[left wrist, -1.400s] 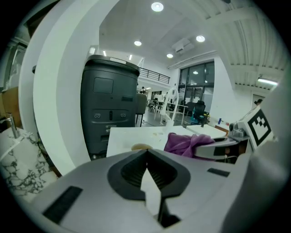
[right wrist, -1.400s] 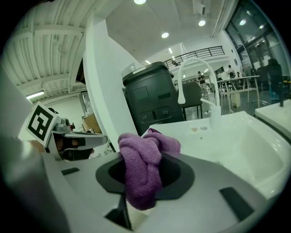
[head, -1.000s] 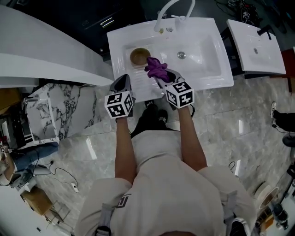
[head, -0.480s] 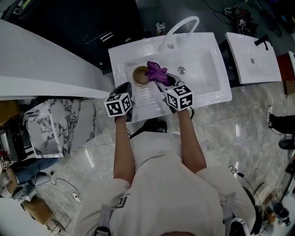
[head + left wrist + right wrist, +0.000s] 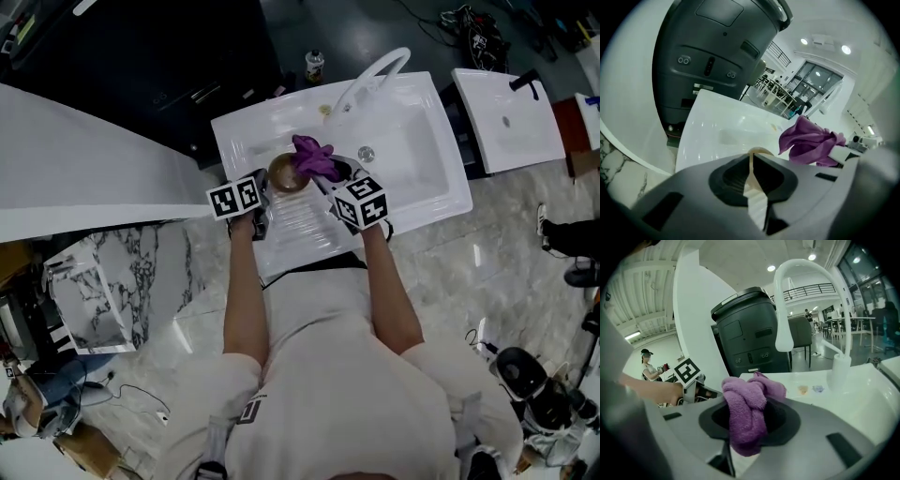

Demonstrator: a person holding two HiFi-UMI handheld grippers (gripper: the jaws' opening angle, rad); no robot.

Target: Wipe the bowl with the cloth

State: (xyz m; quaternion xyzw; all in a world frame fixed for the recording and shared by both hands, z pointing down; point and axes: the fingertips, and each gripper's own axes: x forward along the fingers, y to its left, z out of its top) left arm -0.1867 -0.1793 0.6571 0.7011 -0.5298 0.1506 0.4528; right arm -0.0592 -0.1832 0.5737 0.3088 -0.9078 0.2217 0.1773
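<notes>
A brown bowl [image 5: 282,175] stands in the left part of the white sink [image 5: 417,117], above the ribbed drainboard [image 5: 302,223]. My left gripper [image 5: 262,187] reaches its left edge. In the left gripper view the left gripper's [image 5: 751,161] jaws have just been opening to a narrow slit. The bowl's rim [image 5: 761,150] shows at the tips and nothing is pinched. My right gripper [image 5: 328,171] is shut on a bunched purple cloth [image 5: 314,157], which hangs over the bowl's right side. The cloth [image 5: 747,404] fills the right jaws and also shows beyond the left jaws [image 5: 811,143].
A curved white faucet [image 5: 375,73] stands at the sink's back edge, with a small bottle [image 5: 314,64] behind it. A second white basin [image 5: 511,117] lies to the right. A dark bin-like unit [image 5: 717,47] stands behind the sink. Marble floor surrounds the person.
Both grippers moved forward over the drainboard to the bowl. The left gripper dropped to the bowl's left edge, and the cloth now hangs over its right side.
</notes>
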